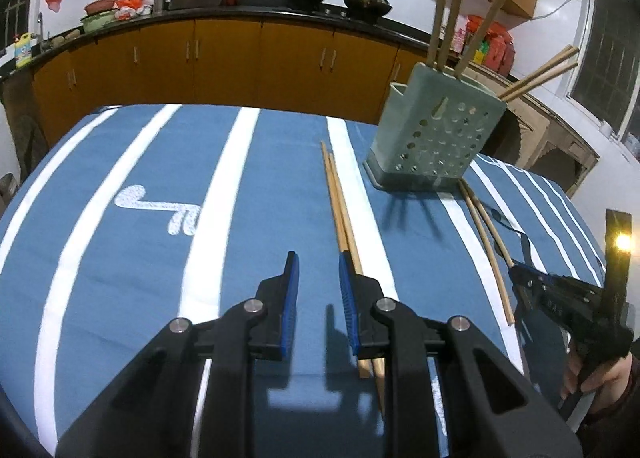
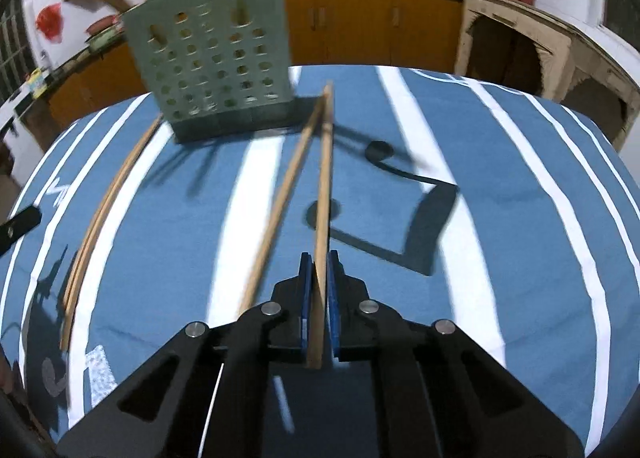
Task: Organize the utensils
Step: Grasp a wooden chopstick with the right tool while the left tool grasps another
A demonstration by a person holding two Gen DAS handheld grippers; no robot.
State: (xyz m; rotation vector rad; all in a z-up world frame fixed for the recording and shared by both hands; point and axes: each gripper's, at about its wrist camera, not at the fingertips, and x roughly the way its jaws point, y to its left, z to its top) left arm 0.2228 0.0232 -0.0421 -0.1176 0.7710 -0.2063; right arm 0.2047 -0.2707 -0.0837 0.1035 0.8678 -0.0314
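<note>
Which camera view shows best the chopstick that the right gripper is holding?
The right wrist view. There the held chopstick runs from between the right gripper's blue fingers toward the green utensil holder, with full length visible. The left wrist view shows it only partly, small, near the frame edge.

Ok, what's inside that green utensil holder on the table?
Five wooden chopsticks stand in the green utensil holder: three fairly upright, two leaning out to the right. Their lower ends are mostly hidden behind the perforated wall, so anything else at the bottom can't be seen.
</note>
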